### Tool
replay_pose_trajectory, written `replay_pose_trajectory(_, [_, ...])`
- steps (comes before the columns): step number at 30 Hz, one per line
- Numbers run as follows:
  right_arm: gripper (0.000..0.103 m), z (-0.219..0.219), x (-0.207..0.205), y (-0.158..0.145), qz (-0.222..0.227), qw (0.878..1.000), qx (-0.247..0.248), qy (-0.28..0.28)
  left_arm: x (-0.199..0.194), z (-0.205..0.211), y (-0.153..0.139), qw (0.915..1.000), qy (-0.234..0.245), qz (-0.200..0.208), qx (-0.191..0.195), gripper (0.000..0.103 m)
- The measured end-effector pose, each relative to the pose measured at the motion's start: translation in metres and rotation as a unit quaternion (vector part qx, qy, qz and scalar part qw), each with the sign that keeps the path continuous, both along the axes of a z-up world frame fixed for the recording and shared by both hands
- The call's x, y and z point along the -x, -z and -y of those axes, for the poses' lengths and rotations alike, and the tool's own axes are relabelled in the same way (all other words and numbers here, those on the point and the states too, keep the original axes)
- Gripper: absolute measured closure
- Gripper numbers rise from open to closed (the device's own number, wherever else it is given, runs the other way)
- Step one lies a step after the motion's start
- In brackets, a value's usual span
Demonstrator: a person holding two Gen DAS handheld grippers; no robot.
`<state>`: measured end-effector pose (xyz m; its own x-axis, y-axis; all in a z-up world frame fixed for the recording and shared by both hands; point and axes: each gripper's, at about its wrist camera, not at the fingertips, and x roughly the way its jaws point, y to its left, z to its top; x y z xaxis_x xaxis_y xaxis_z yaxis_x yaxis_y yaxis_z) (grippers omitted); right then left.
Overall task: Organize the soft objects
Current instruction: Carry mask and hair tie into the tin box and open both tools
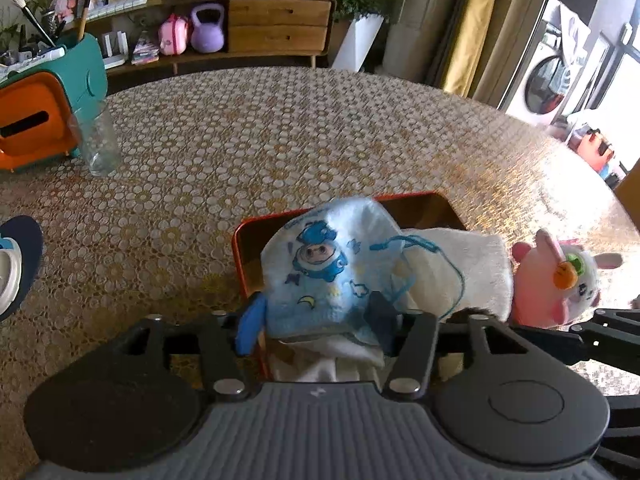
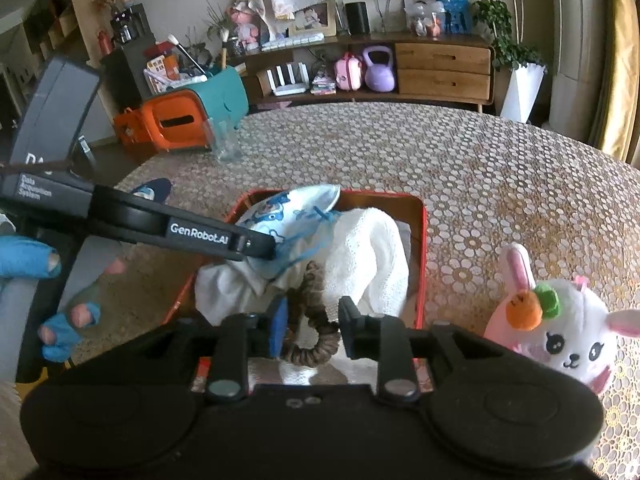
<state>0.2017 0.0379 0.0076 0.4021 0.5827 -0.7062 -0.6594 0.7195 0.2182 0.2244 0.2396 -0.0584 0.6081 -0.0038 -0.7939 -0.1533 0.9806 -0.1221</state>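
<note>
A red-rimmed box [image 1: 239, 236] sits on the table and holds soft things. A light blue cartoon face mask [image 1: 320, 268] lies on top, between the fingers of my left gripper [image 1: 316, 320], whose jaws stand wide at the mask's sides. A white cloth [image 1: 460, 268] lies beside it in the box. In the right wrist view the box [image 2: 418, 240] holds the mask [image 2: 280, 216], the white cloth [image 2: 372, 256] and a brown scrunchie [image 2: 312, 344]. My right gripper [image 2: 314, 320] is open over the scrunchie. A pink and white plush bunny [image 2: 560, 336] lies right of the box.
An orange and teal organizer [image 1: 44, 112] and a clear glass [image 1: 98, 140] stand at the far left of the lace-covered table [image 1: 280, 128]. A dark blue item [image 1: 16, 264] lies at the left edge. The bunny [image 1: 552, 280] also shows in the left wrist view.
</note>
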Motion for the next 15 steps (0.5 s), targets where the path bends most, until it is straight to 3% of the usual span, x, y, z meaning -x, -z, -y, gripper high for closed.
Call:
replay_pose_trajectory(2, [0.074, 0.001, 0.002, -0.004, 0.001, 1.0, -0.006, -0.001, 0.004, 0.002, -0.004, 0.9999, -0.001, 0.008, -0.007, 0.036])
replay_pose_trajectory(15, [0.068, 0.025, 0.026, -0.035, 0.012, 0.999, -0.048, 0.004, 0.043, 0.018, -0.04, 0.9985, 0.009, 0.051, -0.018, 0.035])
